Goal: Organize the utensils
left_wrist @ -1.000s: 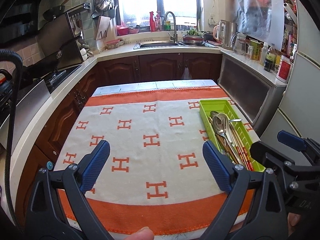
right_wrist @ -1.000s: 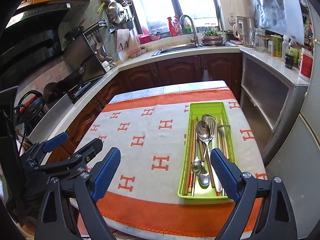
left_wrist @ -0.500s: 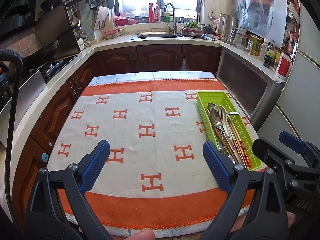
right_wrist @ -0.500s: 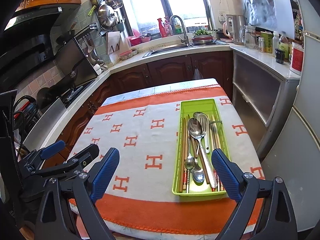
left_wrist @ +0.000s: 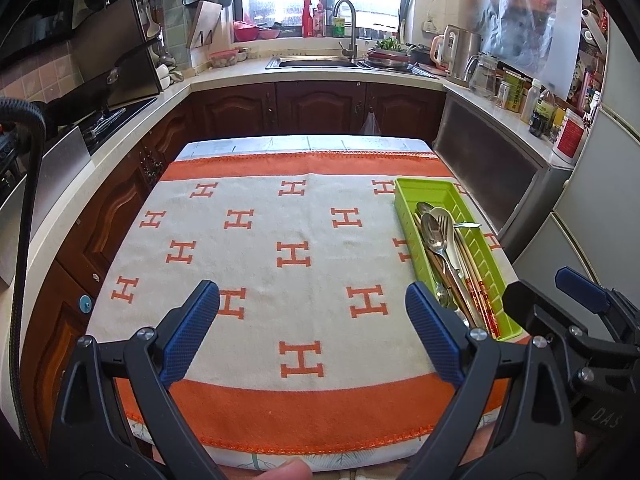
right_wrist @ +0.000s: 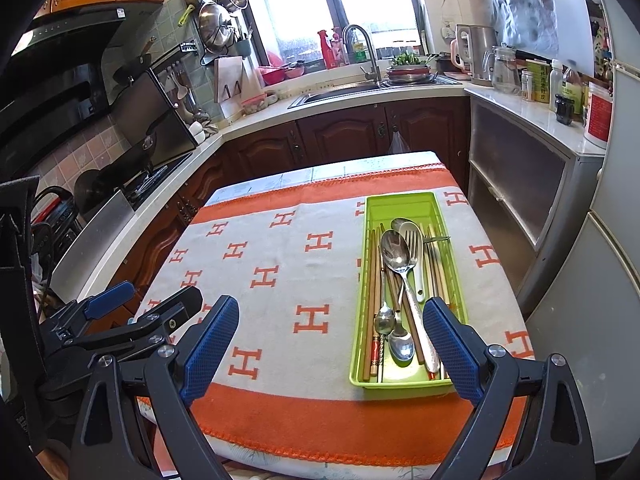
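Observation:
A green utensil tray [right_wrist: 400,208] lies on the right side of the table, also in the left wrist view [left_wrist: 424,190]. It holds several utensils: a large metal spoon [right_wrist: 394,254], a fork [right_wrist: 411,238], a white spoon [right_wrist: 418,276], small spoons [right_wrist: 385,322] and wooden chopsticks [right_wrist: 372,276]. My right gripper [right_wrist: 330,348] is open and empty, held above the table's near edge just in front of the tray. My left gripper [left_wrist: 312,334] is open and empty over the near middle of the cloth, left of the tray.
An orange and white cloth with H marks [left_wrist: 292,256] covers the table. Kitchen counters wrap around: stove [right_wrist: 140,188] on the left, sink [left_wrist: 316,62] at the back, jars and a kettle [left_wrist: 460,50] on the right. A grey cabinet [right_wrist: 516,184] stands close to the table's right.
Both grippers have drawn back and risen a little from the table, so more of the cloth's near border shows. Both stay open; the tray and utensils have not moved.

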### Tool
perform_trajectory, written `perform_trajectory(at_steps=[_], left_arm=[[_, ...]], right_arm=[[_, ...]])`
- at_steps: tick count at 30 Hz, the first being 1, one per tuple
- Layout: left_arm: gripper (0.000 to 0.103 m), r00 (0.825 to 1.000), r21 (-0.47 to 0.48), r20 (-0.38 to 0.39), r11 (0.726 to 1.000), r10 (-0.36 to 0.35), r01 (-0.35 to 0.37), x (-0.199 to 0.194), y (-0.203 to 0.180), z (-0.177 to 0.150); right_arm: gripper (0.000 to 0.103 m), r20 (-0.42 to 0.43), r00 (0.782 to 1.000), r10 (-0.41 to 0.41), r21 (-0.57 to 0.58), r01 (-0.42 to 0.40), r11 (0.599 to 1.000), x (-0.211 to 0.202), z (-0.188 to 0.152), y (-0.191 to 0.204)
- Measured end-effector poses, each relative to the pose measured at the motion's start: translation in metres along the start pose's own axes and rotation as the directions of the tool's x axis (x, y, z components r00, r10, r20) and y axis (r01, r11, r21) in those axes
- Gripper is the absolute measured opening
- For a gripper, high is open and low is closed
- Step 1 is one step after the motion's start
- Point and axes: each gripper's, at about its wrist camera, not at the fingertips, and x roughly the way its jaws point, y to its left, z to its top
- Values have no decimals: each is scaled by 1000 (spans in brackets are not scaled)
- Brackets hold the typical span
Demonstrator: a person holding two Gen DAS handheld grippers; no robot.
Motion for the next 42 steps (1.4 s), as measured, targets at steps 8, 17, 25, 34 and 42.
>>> perform_trajectory(at_steps=[8, 17, 25, 34, 42], left_arm=[[93, 1000, 1, -6, 1000, 13, -13, 6, -2, -3], [93, 1000, -2, -24, 1000, 17, -17, 10, -2, -5], [93, 999, -6, -35, 1000, 17, -17, 12, 0, -6], [93, 999, -7, -38, 1000, 16, -16, 13, 1, -6], [93, 999, -7, -39, 1000, 17, -17, 13, 1, -6]], right_arm=[[94, -4, 1000, 3, 1, -3, 1000, 2, -1, 0], [94, -21, 1000, 7, 7, -7, 1000, 15, -3, -2], [94, -28, 1000, 9, 10, -9, 1000, 20, -6, -2], [94, -29, 1000, 11, 11, -11, 1000, 22, -7, -2], [94, -33, 999, 14, 14, -14, 1000, 24, -10, -2]])
